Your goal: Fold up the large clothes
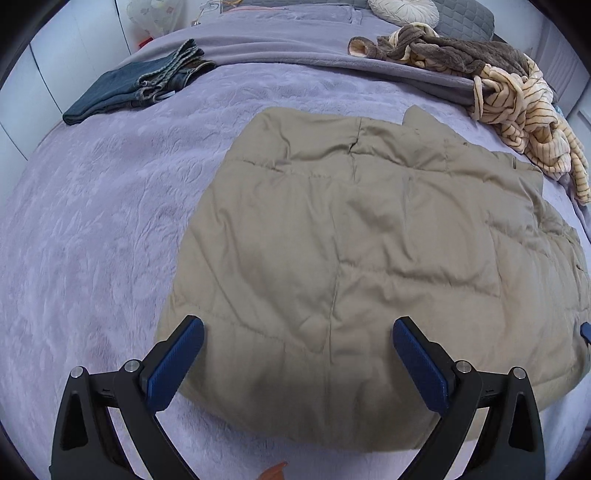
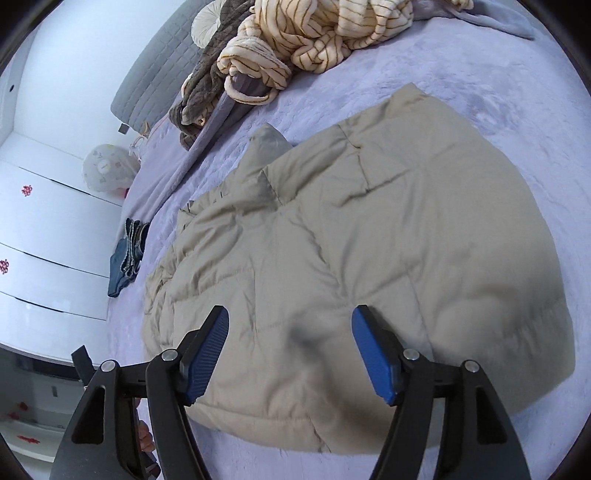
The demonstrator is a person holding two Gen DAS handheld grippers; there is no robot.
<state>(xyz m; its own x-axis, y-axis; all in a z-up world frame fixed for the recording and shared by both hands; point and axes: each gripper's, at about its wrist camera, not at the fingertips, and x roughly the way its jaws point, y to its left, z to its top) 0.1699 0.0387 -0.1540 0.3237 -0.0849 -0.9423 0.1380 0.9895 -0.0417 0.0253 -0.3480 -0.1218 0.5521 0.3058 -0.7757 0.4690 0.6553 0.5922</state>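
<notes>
A beige quilted padded jacket [image 1: 369, 266] lies flat and folded on the lilac bed cover; it also shows in the right wrist view [image 2: 369, 258]. My left gripper [image 1: 297, 328] is open and empty, its blue pads [image 1: 177, 365] spread just above the jacket's near edge. My right gripper [image 2: 290, 321] is open and empty too, hovering over the jacket's near end with its blue pads [image 2: 373, 354] apart. A collar corner [image 2: 267, 138] sticks up at the far side.
Folded dark jeans [image 1: 136, 88] lie at the far left of the bed [image 1: 92, 221]. A heap of striped cream and brown fleece clothes [image 1: 517, 99] lies at the far right. A grey headboard, a round white cushion [image 1: 402, 9] and white cabinets [image 2: 48, 240] are beyond.
</notes>
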